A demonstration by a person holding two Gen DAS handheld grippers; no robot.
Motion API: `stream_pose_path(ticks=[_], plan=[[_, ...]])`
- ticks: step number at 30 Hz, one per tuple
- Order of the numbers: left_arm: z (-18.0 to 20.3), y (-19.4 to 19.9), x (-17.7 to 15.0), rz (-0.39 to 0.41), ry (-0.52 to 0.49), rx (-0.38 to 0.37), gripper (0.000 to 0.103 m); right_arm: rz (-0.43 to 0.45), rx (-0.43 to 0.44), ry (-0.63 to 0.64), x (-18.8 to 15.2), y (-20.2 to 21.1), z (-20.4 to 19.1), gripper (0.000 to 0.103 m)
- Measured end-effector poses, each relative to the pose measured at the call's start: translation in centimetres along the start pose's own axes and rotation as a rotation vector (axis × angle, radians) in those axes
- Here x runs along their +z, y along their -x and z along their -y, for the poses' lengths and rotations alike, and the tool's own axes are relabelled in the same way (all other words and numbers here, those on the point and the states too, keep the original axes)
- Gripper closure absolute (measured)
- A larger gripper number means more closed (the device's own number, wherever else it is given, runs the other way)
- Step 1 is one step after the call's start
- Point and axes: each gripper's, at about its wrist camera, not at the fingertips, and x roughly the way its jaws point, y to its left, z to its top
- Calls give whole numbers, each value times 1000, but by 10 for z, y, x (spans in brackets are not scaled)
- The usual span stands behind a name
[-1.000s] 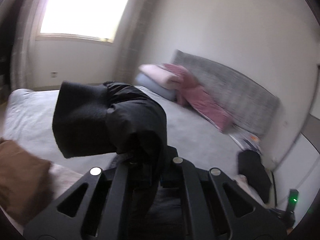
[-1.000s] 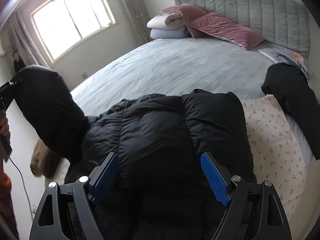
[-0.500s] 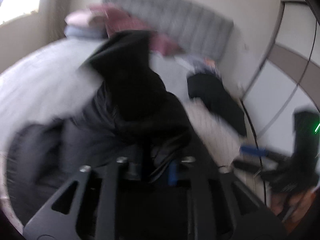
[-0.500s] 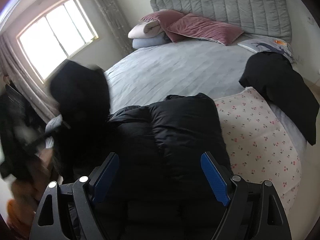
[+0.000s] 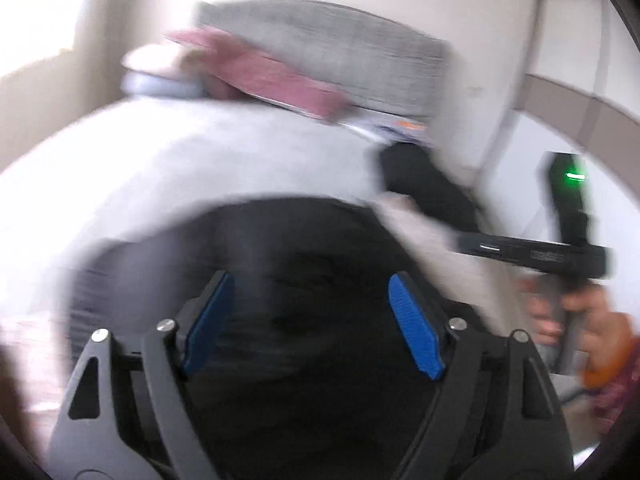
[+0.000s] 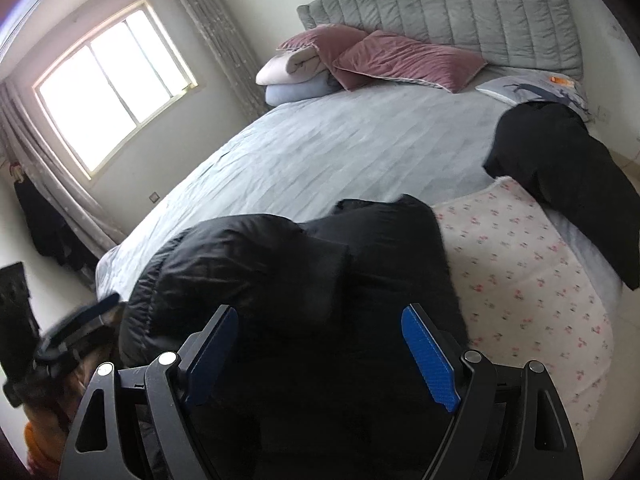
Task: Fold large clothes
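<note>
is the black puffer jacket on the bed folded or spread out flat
Partly folded: the black puffer jacket lies bunched on the bed, with one padded part laid over its body rather than stretched out. Whether the fold is finished, cannot tell.

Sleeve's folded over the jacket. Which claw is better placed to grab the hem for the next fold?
Right, probably. The right claw hangs open over the jacket, view sharp. The left claw is also over it, but its jaws are opening, nothing between them, and its view is blurred.

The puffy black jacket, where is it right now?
In the right wrist view, the puffy black quilted jacket lies on the bed's near edge, left of the floral white sheet.
</note>
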Motion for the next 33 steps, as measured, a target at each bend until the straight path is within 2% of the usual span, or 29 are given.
stream_pose_path(ticks=[3,7,10,14,16,19,26,33], plan=[[-20,-5,9,9,20,146,21,19,4,29,12,-12,-26,18],[-27,-33,14,-12,34,170,21,40,22,63,30,-37,-66,18],[-19,-70,4,-75,-9,201,21,34,12,86,33,-69,-83,18],[-26,-94,-34,-140,15,153,19,-38,-69,99,14,-129,-74,17],[-29,-103,-45,-130,41,127,19,-50,-88,130,-2,-149,-65,15],[-33,-110,-55,-121,65,105,19,-14,-88,146,-19,-160,-58,15],[-34,-135,-82,-73,106,109,19,28,-129,213,-39,-182,-58,15],[-33,-150,-87,-107,100,130,19,20,-194,272,-51,-195,-66,13]])
